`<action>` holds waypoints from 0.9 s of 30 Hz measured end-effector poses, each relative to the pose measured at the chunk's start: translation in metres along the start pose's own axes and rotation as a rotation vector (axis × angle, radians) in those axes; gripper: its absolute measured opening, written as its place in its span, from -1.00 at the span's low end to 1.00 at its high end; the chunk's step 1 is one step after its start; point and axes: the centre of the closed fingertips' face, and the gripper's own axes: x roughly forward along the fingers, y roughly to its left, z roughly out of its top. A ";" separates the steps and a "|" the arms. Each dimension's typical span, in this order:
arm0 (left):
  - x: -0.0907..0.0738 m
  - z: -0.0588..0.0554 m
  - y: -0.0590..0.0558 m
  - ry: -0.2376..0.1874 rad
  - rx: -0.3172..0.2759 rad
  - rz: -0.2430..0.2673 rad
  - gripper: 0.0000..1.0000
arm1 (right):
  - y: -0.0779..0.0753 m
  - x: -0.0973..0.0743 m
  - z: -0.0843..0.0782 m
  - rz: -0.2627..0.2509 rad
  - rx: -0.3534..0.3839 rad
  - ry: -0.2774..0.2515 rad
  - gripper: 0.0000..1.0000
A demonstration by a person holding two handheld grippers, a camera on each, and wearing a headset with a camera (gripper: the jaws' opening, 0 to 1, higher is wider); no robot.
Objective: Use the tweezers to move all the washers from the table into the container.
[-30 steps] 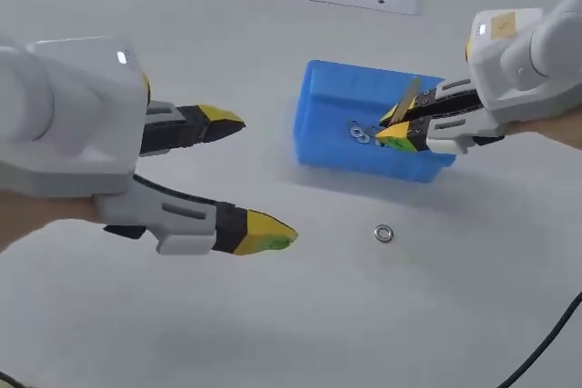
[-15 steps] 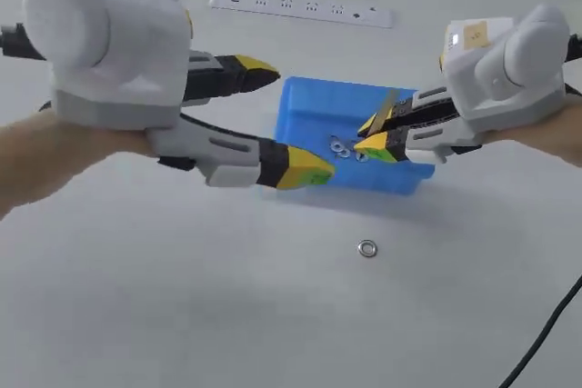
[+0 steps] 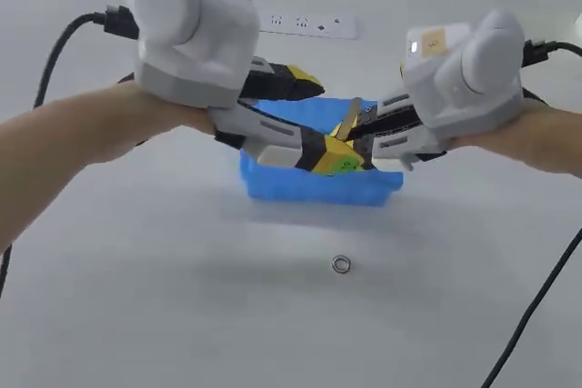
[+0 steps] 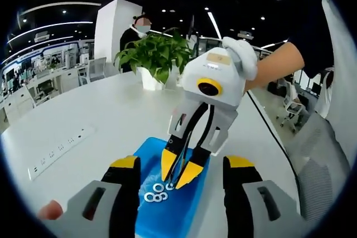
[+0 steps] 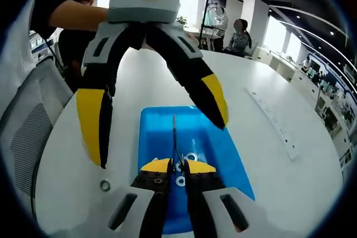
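White tabletop (image 3: 136,315) carries the work. The left gripper (image 3: 329,126) hangs over the blue plastic container (image 3: 300,185), jaws spread wide and holding nothing. The right gripper (image 5: 177,166) is pressed together on slim metal tweezers (image 5: 174,135), which point down at the steel washers (image 5: 191,156) in the container. One loose steel washer (image 3: 341,264) lies on the table near the container. It is probably next, and the tweezers must close on its rim. A second ago the left gripper sat well apart, off to the left.
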 end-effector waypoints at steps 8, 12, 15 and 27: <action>0.002 0.016 0.006 -0.064 0.014 -0.011 -0.33 | 0.006 0.002 0.000 0.015 -0.006 0.005 -0.80; 0.004 0.013 0.000 -0.042 0.025 -0.034 -0.52 | 0.006 0.001 0.002 0.013 -0.012 0.002 -0.80; 0.006 0.011 -0.004 -0.025 0.014 -0.054 -0.67 | 0.005 -0.001 0.004 0.007 -0.015 -0.004 -0.80; 0.001 0.013 -0.004 -0.018 0.094 -0.050 -0.87 | 0.009 -0.002 0.006 0.013 -0.036 0.003 -0.80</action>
